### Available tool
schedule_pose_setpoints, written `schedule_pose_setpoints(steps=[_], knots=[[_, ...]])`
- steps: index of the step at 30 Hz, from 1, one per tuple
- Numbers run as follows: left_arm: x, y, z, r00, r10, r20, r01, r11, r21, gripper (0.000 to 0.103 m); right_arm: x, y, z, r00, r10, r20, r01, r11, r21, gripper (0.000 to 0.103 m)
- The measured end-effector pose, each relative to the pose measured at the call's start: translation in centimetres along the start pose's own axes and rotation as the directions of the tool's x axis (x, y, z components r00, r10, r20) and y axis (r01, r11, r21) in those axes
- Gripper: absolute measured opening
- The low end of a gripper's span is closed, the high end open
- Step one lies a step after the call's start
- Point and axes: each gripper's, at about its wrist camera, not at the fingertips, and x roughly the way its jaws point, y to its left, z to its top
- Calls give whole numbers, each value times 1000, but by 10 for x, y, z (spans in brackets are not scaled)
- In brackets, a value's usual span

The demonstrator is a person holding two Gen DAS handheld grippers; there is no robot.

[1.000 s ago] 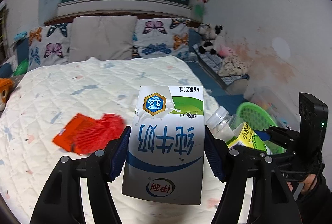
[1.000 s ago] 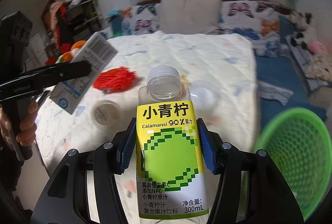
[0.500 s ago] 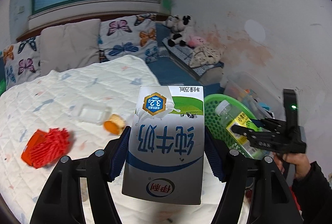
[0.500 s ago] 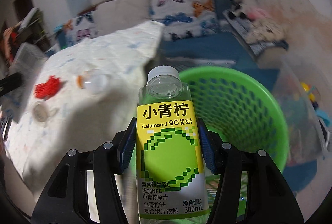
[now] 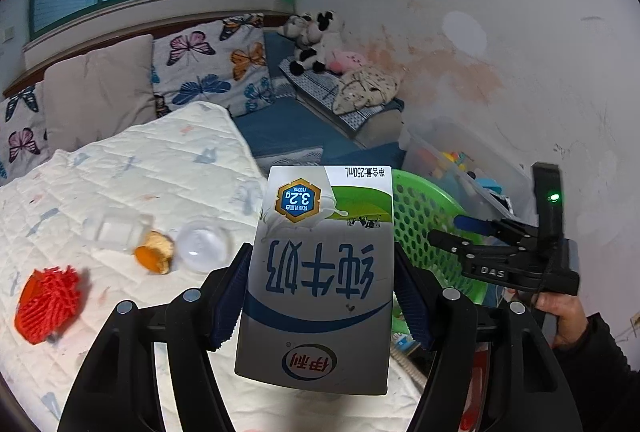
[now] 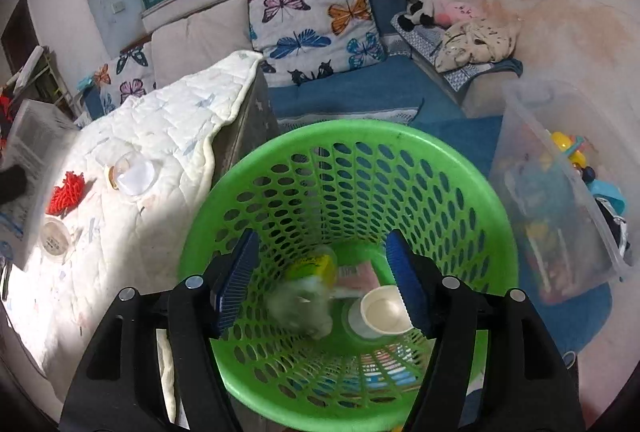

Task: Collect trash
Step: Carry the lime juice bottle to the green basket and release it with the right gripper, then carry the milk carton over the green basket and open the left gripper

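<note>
Below the right gripper (image 6: 320,280) jaws – just spreading, nothing between – juice bottle (image 6: 310,286) blurs inside green basket (image 6: 344,136); left gripper (image 5: 320,296) pinches milk carton (image 5: 320,280) – centre it over basket before letting go.

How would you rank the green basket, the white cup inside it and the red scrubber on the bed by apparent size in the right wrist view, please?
1. Green basket
2. White cup
3. Red scrubber, though it lies farther from the camera, so the last two are unsure.

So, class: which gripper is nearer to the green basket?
Right. The right gripper hangs open directly over the green basket, its jaws having just opened. The left gripper, clamping the milk carton, is beside the basket, over the bed's edge.
</note>
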Motion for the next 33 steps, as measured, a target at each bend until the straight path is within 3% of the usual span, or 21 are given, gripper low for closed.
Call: schedule_pose_setpoints(steps=[10, 26, 30, 33], knots=[[46, -39, -1, 996, -40, -80, 43, 998, 35, 65, -47, -3, -17, 997, -9, 77, 10, 1000, -11, 75], [97, -78, -1, 984, -55, -167, 66, 996, 62, 66, -71, -14, -38, 993, 0, 121, -4, 1000, 31, 79], [103, -81, -3, 983, -61, -174, 72, 996, 55, 80, -72, -18, -43, 993, 1, 120, -6, 999, 46, 79], [100, -82, -4, 984, -67, -164, 77, 995, 55, 83, -73, -19, -46, 993, 5, 121, -12, 998, 59, 79]])
